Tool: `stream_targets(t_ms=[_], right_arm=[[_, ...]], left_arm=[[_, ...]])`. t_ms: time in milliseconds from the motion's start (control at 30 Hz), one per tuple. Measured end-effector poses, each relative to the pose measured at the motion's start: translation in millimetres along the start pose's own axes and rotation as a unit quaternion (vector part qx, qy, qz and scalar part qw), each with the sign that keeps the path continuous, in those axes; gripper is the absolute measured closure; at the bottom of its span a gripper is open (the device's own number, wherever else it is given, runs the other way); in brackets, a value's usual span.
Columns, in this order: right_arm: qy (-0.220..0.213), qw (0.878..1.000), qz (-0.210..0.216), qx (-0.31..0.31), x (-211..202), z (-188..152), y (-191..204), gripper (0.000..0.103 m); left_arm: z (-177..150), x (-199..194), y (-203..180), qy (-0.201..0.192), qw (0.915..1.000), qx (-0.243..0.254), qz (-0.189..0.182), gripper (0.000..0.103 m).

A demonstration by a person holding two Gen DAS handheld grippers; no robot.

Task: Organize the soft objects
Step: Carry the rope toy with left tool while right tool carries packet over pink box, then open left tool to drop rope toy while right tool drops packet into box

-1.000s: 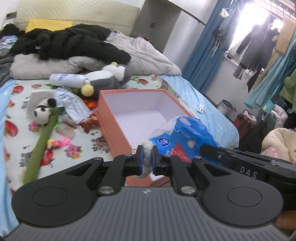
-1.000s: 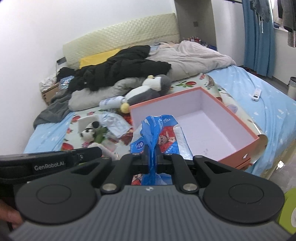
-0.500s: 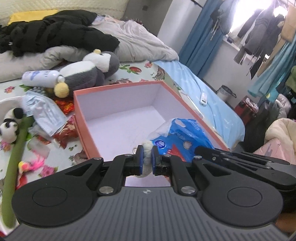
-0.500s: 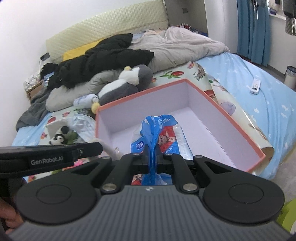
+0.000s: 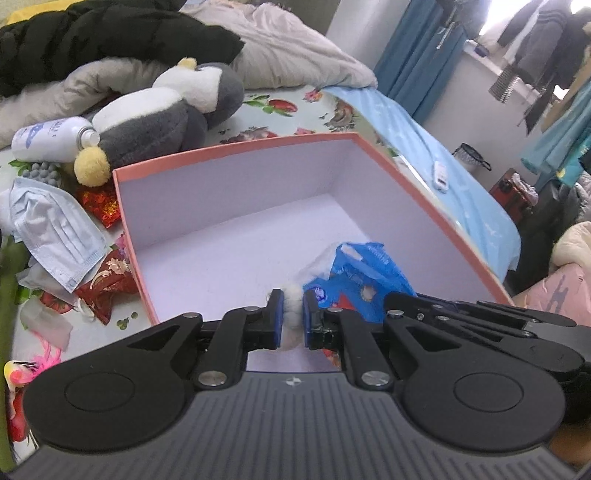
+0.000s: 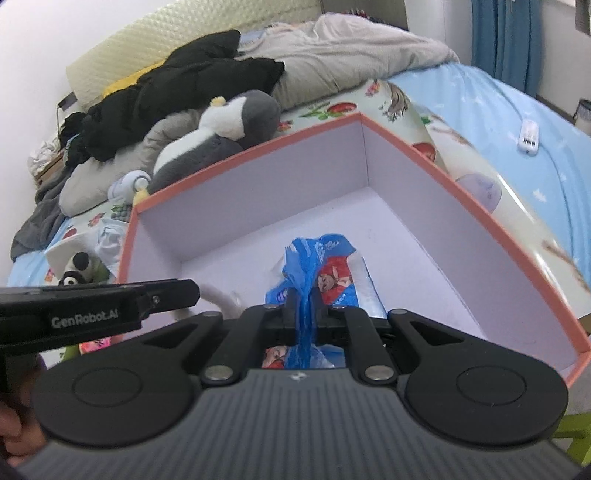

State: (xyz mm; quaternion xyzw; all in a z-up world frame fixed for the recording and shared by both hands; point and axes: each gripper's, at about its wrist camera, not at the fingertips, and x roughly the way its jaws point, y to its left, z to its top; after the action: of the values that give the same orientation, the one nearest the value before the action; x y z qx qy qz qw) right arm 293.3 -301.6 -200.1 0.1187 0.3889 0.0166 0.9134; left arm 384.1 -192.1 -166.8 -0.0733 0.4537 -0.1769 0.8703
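An orange box [image 5: 236,151] with a pale lilac inside lies open on the bed. My left gripper [image 5: 292,299] hangs low inside its near end. The blue pads still touch a small white fluffy toy [image 5: 292,314] as the jaws open. My right gripper [image 6: 303,299] pinches the twisted neck of a blue plastic bag [image 6: 332,273], its jaws just easing apart. The bag [image 5: 362,273] rests on the box [image 6: 480,221] floor. From the right wrist view the left gripper [image 6: 177,291] shows side-on, the white toy [image 6: 218,295] below its tip.
A grey and white penguin plush [image 5: 155,110] lies behind the box. A white bottle [image 5: 48,136], a face mask [image 5: 55,229] and red packets [image 5: 107,284] lie to its left. A panda toy [image 6: 77,266], a black jacket [image 5: 110,33] and a remote [image 6: 528,136] are further off.
Both grippers came forward and down into the box, carrying the bag and the white toy. The left jaws have widened around the toy.
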Motion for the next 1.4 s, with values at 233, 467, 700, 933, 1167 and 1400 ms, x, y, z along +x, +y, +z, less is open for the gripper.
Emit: stream_targets(t_ms=[233,467,700,933,1167,1400], right_arm=[[0.010,1.000,-0.011,0.001,2,-1,1,0.058],[-0.003,1.000,-0.001,-0.008,-26,-7,13,0.058],[-0.029,0.999,0.008,-0.011,-71,-17,31,0.058],[-0.048,0.999,0.016,-0.018,-115,-36,52,0.058],[-0.072,0.997,0.030,-0.023,-155,-60,72,0.058],[-0.086,0.995,0.039,-0.031,-187,-83,90,0.058]], left_arm=[[1,8,10,0.008,0.9999,-0.007,-0.005,0.066],[-4,-24,7,-0.011,0.9999,-0.001,0.003,0.066],[-20,-80,2,-0.036,0.9993,0.008,0.007,0.066],[-47,-146,-1,-0.067,0.9976,0.010,0.013,0.066],[-83,-201,-1,-0.089,0.9958,0.007,0.019,0.065],[-116,-246,4,-0.109,0.9937,0.000,0.026,0.065]])
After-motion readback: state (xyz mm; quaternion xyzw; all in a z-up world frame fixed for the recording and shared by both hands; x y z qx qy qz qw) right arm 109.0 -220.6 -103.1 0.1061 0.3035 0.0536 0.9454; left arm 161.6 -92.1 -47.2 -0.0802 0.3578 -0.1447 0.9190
